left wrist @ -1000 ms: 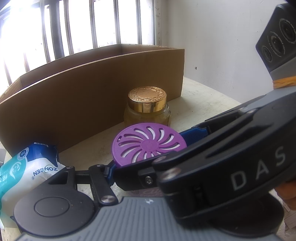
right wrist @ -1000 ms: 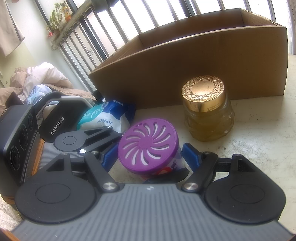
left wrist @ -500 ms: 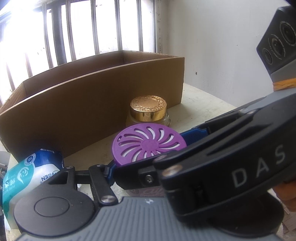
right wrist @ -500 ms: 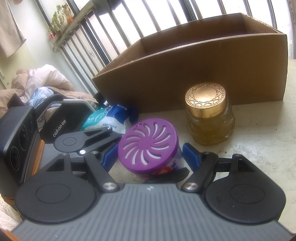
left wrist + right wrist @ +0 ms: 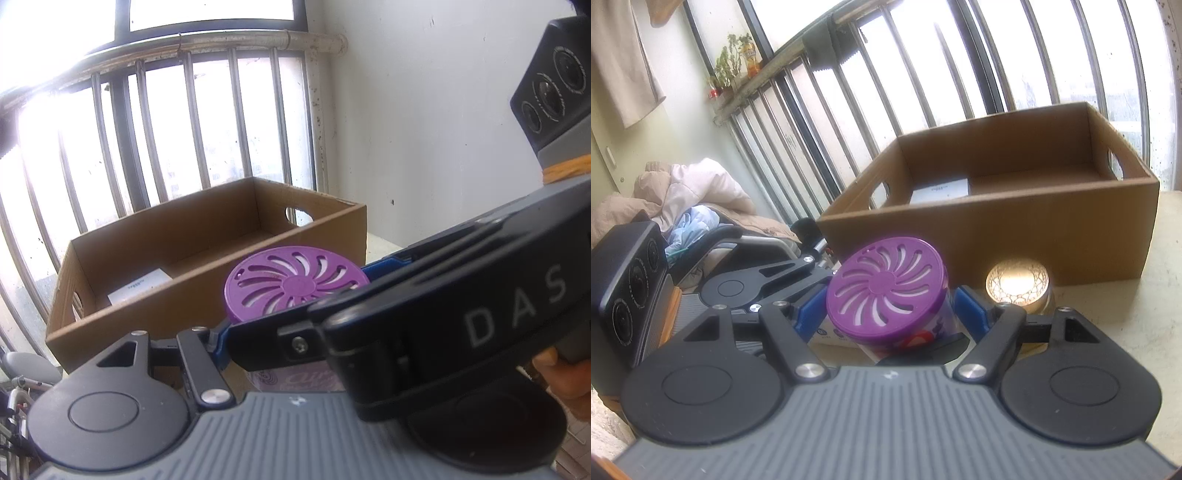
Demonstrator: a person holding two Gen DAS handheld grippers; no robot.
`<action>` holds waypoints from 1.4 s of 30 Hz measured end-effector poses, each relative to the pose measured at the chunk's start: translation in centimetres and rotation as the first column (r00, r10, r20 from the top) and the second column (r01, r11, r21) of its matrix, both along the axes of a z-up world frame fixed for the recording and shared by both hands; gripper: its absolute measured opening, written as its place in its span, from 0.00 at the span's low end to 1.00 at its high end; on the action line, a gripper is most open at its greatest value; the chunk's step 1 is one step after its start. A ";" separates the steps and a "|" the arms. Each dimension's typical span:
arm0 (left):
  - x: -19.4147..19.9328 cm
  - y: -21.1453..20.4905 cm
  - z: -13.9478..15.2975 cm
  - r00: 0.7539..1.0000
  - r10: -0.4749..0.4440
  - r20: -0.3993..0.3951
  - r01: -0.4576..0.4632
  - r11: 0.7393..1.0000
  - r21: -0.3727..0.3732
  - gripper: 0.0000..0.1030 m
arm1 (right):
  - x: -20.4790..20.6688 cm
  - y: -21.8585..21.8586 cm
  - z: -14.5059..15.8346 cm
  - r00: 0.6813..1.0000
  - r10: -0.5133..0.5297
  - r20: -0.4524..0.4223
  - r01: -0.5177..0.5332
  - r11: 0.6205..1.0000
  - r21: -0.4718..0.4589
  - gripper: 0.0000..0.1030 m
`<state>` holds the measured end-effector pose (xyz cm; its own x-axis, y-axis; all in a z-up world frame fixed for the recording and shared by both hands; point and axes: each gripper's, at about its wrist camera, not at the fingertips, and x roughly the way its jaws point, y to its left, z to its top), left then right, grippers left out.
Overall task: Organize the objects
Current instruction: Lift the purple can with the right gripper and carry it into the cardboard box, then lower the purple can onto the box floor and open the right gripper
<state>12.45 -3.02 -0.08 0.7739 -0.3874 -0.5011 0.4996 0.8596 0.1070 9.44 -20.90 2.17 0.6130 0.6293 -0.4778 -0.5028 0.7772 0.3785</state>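
While both jaws clamp the purple-lidded canister (image 5: 886, 295), only the right view shows the gold-lidded jar (image 5: 1017, 282).

Pale tabletop (image 5: 1152, 295), cardboard box (image 5: 1015, 243), gold-lidded jar (image 5: 1017, 282)

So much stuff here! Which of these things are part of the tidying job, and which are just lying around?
Part of the job:
- purple-lidded container, clamped by both the left gripper and the right gripper
- cardboard box
- gold-lidded jar, probably next

Just lying about:
- bedding pile
- plants on the window ledge
- white card inside the box
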 end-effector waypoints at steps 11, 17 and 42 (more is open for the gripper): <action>7.7 -3.3 6.1 1.000 -0.023 -0.004 0.023 1.000 -0.002 0.64 | 5.9 -1.7 6.2 1.000 0.012 0.025 -0.012 1.000 -0.015 0.72; 11.8 -7.0 7.0 0.996 -0.014 -0.093 0.014 1.000 0.006 0.64 | 13.2 -3.6 6.6 0.998 0.019 -0.063 -0.019 1.000 0.007 0.72; 34.4 -8.4 1.4 0.874 0.120 -0.470 -0.129 0.992 0.012 0.77 | 36.2 -1.6 -3.0 0.918 -0.049 -0.394 -0.011 0.989 -0.148 0.72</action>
